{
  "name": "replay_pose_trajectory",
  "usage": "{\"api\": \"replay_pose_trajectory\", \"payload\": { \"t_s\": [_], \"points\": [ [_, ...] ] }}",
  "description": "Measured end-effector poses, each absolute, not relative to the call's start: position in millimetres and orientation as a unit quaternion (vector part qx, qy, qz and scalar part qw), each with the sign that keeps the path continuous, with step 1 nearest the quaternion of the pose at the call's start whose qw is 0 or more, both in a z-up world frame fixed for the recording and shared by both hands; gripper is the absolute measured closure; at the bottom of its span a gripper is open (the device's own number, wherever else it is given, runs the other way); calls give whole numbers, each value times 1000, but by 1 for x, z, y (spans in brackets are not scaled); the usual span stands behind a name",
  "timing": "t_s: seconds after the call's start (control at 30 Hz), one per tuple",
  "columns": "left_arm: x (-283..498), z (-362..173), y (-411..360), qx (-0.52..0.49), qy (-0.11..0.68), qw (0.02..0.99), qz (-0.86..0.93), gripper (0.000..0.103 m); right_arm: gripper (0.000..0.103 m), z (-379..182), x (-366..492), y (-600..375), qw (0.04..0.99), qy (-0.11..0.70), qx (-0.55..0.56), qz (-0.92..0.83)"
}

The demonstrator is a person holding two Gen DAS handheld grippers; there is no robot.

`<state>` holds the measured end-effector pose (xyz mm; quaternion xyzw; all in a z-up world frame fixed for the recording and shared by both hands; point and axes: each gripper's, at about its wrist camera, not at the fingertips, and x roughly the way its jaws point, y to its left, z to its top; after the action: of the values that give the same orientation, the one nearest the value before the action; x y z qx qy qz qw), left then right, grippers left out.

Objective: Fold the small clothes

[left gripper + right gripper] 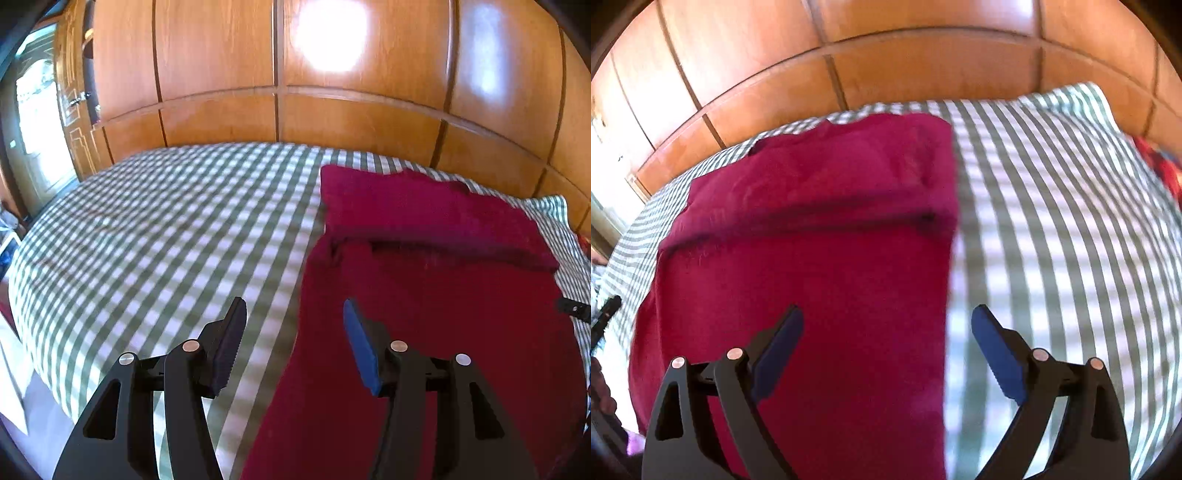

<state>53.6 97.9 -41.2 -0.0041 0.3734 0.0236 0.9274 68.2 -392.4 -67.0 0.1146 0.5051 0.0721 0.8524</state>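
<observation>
Red garment [424, 295]: lying flat on the bed [166, 229] with its checked cover, far end folded over. Left hand-held gripper [295, 339]: jaws apart, empty, at the garment's left edge. Right hand-held gripper [886, 347]: jaws apart, empty, over its right edge.

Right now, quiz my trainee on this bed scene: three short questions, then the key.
1. True or false: the left tongs are shut on the red garment.
2. What pattern covers the bedspread?
3. The right tongs straddle the garment's: A) right edge B) collar C) far fold

Key: 1 false, both tongs are open and hold nothing; 2 green and white checks; 3 A.
</observation>
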Motion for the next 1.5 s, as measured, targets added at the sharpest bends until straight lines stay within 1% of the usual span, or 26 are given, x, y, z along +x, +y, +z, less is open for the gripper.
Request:
{"api": "replay_pose_trajectory", "payload": {
  "t_s": [0.27, 0.37, 0.53, 0.6, 0.7, 0.9, 1.03, 1.07, 1.13, 1.17, 1.2, 1.23, 1.3, 1.43, 1.5],
  "points": [
    [26, -64, 102, 11, 402, 915, 26, 49, 11, -71, 3, -401, 837, 524, 113, 110],
    [16, -72, 105, 15, 410, 911, 27, 49, 12, -68, -19, -400, 830, 529, 117, 133],
    [2, -79, 107, 22, 418, 908, 27, 49, 24, -65, -45, -398, 819, 539, 117, 157],
    [-2, -80, 108, 23, 419, 907, 27, 49, 33, -64, -53, -397, 814, 544, 120, 164],
    [-7, -80, 108, 24, 421, 907, 25, 49, 41, -63, -61, -397, 806, 550, 129, 175],
    [-20, -83, 112, 27, 437, 899, 12, 49, 46, -64, -79, -400, 788, 565, 138, 200],
    [-37, -90, 121, -10, 472, 881, -17, 50, 49, -65, -80, -389, 782, 573, 128, 211],
    [-39, -91, 123, -18, 478, 878, -24, 53, 51, -65, -80, -387, 781, 574, 127, 212],
    [-43, -92, 126, -40, 494, 867, -60, 69, 62, -65, -79, -385, 780, 576, 123, 213],
    [-44, -92, 126, -45, 494, 865, -69, 74, 75, -66, -78, -385, 778, 577, 122, 216],
    [-44, -92, 127, -53, 496, 862, -86, 89, 83, -66, -78, -385, 777, 577, 122, 221],
    [-43, -92, 129, -65, 499, 858, -103, 93, 85, -65, -79, -383, 776, 576, 119, 227],
    [-44, -88, 134, -86, 497, 854, -124, 95, 89, -62, -77, -381, 772, 574, 130, 239],
    [-45, -69, 156, -190, 474, 837, -195, 95, 90, -42, -71, -388, 762, 542, 216, 281],
    [-45, -56, 158, -226, 457, 832, -219, 95, 91, -31, -62, -393, 759, 524, 248, 296]
  ]
}}
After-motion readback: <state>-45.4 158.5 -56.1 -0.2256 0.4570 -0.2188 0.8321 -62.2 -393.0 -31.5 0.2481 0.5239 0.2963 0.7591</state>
